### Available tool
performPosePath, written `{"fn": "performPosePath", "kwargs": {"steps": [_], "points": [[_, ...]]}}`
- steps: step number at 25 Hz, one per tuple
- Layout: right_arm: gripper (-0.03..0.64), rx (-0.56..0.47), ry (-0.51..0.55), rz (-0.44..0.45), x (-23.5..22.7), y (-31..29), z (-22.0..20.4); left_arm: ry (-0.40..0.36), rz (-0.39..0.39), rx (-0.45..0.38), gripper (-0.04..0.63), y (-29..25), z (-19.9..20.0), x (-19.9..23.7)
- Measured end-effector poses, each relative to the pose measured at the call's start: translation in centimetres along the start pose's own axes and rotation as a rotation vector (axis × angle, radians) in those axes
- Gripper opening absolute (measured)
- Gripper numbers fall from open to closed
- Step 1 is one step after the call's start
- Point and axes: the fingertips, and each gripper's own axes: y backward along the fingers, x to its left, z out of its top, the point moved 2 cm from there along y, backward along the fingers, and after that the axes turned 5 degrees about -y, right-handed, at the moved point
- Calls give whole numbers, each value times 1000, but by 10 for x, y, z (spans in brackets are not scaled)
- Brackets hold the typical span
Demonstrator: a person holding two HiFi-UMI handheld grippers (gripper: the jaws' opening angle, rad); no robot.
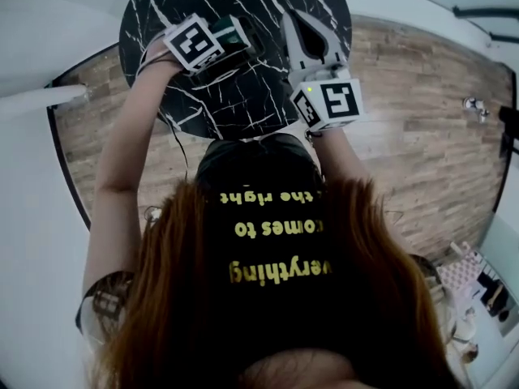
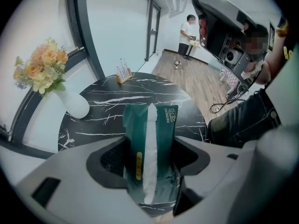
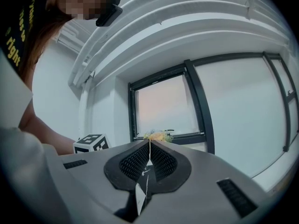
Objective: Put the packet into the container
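A dark green packet (image 2: 150, 139) with a white strip down its middle stands on end between the jaws of my left gripper (image 2: 150, 146), which is shut on it and points steeply down over the round black marble table (image 2: 140, 92). In the head view the left gripper (image 1: 240, 39) hangs over the table's left half with the green packet (image 1: 230, 31) in it. My right gripper (image 1: 296, 19) is held level over the table's right side. In its own view the right gripper (image 3: 149, 146) is shut, with a thin white sliver in the seam between its pads. No container shows plainly.
A white vase of yellow and peach flowers (image 2: 70, 101) stands at the table's left edge. A small wooden holder (image 2: 123, 73) sits at the far edge. A person (image 2: 188, 34) stands across the wood floor. A window frame (image 3: 196, 106) fills the right gripper view.
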Motion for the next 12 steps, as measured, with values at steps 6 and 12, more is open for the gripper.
{"fn": "performPosePath", "kwargs": {"steps": [6, 12], "points": [[17, 6, -15, -14, -3, 2, -5, -57, 0, 21, 281, -11, 3, 0], [18, 12, -15, -21, -3, 3, -9, -41, -12, 72, 281, -37, -3, 4]]}}
